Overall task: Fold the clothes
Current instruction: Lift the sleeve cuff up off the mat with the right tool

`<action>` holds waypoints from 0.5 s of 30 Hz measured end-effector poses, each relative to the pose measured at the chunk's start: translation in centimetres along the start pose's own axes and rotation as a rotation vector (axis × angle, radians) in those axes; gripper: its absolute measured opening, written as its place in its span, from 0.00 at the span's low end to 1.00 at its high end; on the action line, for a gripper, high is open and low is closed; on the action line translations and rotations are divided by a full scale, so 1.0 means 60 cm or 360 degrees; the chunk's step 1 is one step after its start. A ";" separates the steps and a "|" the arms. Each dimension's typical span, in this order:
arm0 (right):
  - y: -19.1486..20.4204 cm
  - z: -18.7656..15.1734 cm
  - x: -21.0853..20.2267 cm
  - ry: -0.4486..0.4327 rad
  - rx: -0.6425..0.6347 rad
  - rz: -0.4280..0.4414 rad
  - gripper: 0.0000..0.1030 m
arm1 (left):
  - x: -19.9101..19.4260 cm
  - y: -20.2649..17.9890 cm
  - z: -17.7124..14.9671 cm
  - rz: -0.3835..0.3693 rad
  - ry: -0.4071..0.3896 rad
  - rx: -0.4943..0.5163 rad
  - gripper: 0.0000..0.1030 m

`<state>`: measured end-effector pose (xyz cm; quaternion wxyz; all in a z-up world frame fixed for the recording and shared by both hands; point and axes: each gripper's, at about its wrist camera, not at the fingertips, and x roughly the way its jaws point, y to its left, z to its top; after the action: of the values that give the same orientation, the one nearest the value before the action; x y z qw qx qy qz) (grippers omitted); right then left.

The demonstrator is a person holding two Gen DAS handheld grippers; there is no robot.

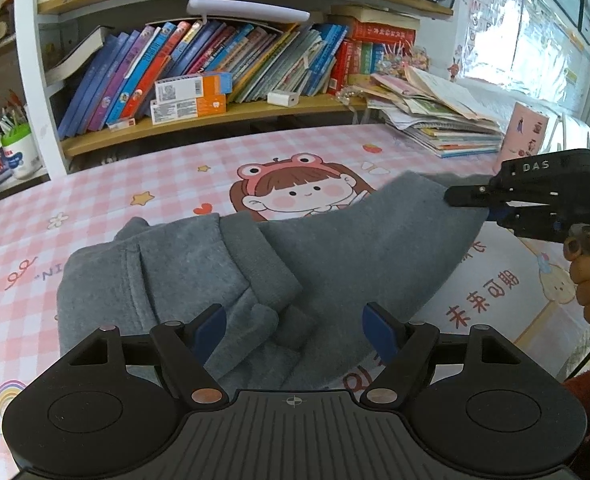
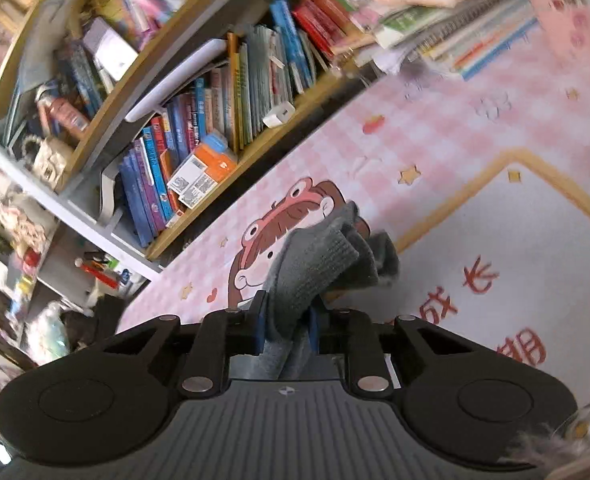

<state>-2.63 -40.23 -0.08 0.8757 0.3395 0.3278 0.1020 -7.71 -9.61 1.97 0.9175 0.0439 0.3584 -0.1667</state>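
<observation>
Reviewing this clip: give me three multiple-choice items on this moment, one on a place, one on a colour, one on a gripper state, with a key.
1. The grey garment lies:
A. on the pink checked mat
B. on the bookshelf
C. on the floor

2. The pads of the left hand-held gripper are:
A. red
B. blue
C. white

3. The right hand-held gripper is:
A. open above the mat
B. out of sight
C. shut on the garment

Key: 1 A, cloth spreads over the mat; 2 B, blue pads show in the left wrist view; 3 C, grey fabric sits pinched between its pads.

Crowded wooden bookshelf (image 1: 231, 116) behind pink checked tabletop (image 1: 95, 200).
</observation>
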 end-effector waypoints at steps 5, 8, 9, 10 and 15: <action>-0.040 -0.002 0.029 0.0154 0.0201 -0.0150 0.18 | -0.003 0.000 -0.004 0.0010 0.0000 0.0007 0.75; -0.056 -0.004 0.035 0.0179 0.0303 -0.0147 0.22 | -0.004 0.005 -0.004 0.0028 0.0001 -0.0009 0.75; -0.059 -0.005 0.038 0.0187 0.0321 -0.0152 0.23 | -0.005 0.006 -0.004 0.0034 0.0001 -0.0014 0.75; -0.061 -0.006 0.040 0.0192 0.0336 -0.0157 0.25 | -0.005 0.008 -0.004 0.0040 0.0002 -0.0018 0.75; -0.075 -0.002 0.050 0.0182 0.0418 -0.0172 0.40 | -0.007 0.010 -0.004 0.0076 0.0007 -0.0031 0.75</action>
<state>-0.61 -42.33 -4.67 0.8079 0.4266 0.4054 0.0300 -7.91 -8.86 2.04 0.9208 0.0438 0.3609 -0.1411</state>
